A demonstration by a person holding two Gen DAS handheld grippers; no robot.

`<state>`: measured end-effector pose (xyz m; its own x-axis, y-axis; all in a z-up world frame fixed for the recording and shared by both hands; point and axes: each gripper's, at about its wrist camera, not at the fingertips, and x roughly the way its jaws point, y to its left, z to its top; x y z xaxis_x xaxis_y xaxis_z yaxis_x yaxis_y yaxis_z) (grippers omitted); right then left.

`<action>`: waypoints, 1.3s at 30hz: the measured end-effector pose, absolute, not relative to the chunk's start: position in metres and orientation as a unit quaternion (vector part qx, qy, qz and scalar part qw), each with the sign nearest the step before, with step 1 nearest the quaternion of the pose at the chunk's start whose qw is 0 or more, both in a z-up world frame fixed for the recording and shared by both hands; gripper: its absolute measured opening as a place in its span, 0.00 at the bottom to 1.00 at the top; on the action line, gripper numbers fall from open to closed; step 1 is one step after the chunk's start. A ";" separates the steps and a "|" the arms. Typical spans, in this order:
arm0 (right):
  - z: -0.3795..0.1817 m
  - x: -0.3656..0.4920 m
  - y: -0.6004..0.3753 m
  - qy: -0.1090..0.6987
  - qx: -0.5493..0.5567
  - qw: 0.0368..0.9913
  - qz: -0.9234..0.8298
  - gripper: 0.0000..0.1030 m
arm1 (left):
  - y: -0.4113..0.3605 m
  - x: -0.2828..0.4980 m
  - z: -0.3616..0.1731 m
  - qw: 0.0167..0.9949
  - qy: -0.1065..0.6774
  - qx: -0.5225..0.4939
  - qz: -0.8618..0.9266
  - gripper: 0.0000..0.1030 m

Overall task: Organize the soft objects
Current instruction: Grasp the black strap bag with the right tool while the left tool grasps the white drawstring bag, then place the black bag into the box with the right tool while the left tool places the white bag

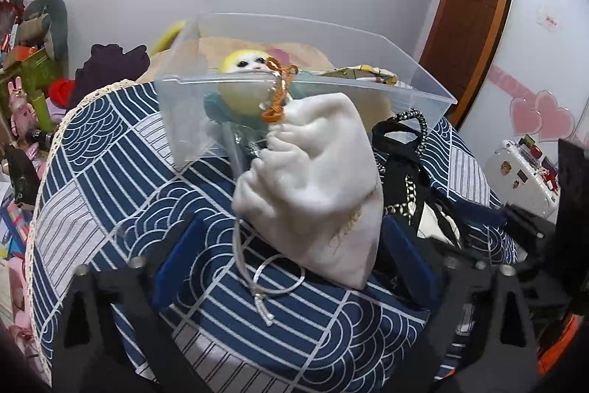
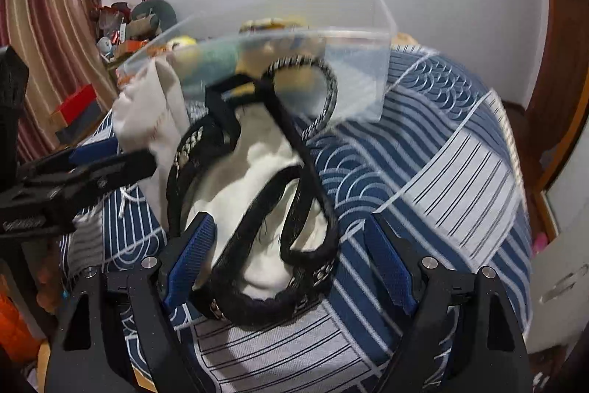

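A white drawstring pouch [image 1: 320, 183] with an orange cord leans against the clear plastic bin [image 1: 416, 87] on the blue patterned cloth. My left gripper [image 1: 294, 260] is open, its blue pads either side of the pouch's lower end. The bin holds a yellow plush toy [image 1: 243, 80] and a patterned fabric. A white and black-trimmed bag [image 2: 265, 209] with a braided strap lies in front of the bin [image 2: 360, 76]. My right gripper [image 2: 294, 256] is open around its near end. The pouch [image 2: 154, 113] and left gripper's fingers [image 2: 121, 164] show at left.
The blue wave-patterned cloth [image 1: 110, 153] covers a rounded surface with a lace edge. Toys and boxes [image 1: 33, 61] pile at the far left. A white suitcase [image 1: 522, 179] stands at right. A wooden door [image 1: 467, 6] and striped curtain [image 2: 48, 24] flank the room.
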<state>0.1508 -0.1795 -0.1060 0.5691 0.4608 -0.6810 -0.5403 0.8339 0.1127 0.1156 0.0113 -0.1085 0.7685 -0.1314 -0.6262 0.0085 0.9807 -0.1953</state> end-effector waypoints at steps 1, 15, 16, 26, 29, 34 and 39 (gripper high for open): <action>-0.107 0.150 -0.178 0.367 -0.056 0.883 0.285 0.69 | 0.010 0.118 -0.110 0.934 0.343 -0.090 -0.040 0.77; -0.089 0.130 -0.195 0.325 -0.045 0.899 0.289 0.18 | -0.002 0.105 -0.116 0.936 0.338 -0.077 -0.068 0.17; -0.087 0.129 -0.198 0.319 -0.044 0.902 0.288 0.18 | 0.001 0.103 -0.113 0.937 0.334 -0.081 -0.067 0.17; -0.048 0.124 -0.204 0.255 -0.035 0.926 0.276 0.18 | 0.018 0.082 -0.070 0.959 0.268 -0.072 -0.053 0.17; -0.038 0.130 -0.203 0.244 -0.029 0.931 0.272 0.18 | 0.016 0.090 -0.056 0.963 0.255 -0.068 -0.057 0.17; -0.026 0.140 -0.202 0.225 -0.027 0.938 0.263 0.18 | 0.013 0.109 -0.039 0.965 0.246 -0.053 -0.068 0.17; -0.016 0.158 -0.197 0.215 -0.029 0.943 0.251 0.18 | 0.003 0.133 -0.023 0.969 0.235 -0.039 -0.071 0.17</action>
<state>0.1581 -0.1966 -0.0159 0.7820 0.4603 -0.4204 -0.4855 0.8726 0.0523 0.1330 0.0032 -0.0233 0.8798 -0.1556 -0.4492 0.1188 0.9869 -0.1093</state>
